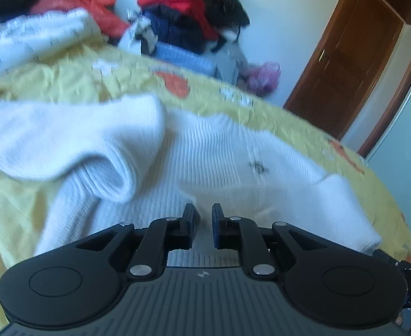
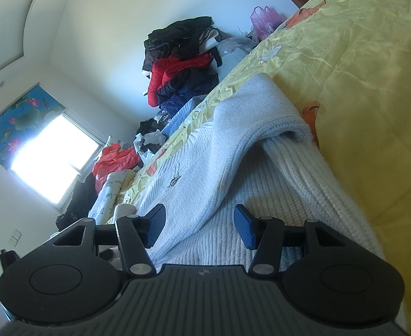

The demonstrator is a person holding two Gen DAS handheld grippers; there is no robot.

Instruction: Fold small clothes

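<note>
A white ribbed knit sweater [image 1: 219, 151] with a small dark emblem lies spread on the yellow bedspread [image 1: 65, 84]. One sleeve [image 1: 79, 140] is folded across its body. My left gripper [image 1: 204, 221] hovers just over the sweater's near part, its jaws almost together with nothing between them. In the right wrist view the same sweater [image 2: 275, 196] runs away from me, the folded sleeve [image 2: 247, 117] lying over it. My right gripper [image 2: 200, 226] stands open at the sweater's edge. Sleeve fabric lies between its pads, but they do not visibly press on it.
A tall pile of dark and red clothes [image 1: 194, 14] stands past the bed's far edge, beside a pink bag [image 1: 264, 75]. A white printed cloth [image 1: 32, 39] lies at the back left. A brown door [image 1: 342, 56] is on the right. A bright window [image 2: 54, 159] and a red bag [image 2: 113, 159] are visible.
</note>
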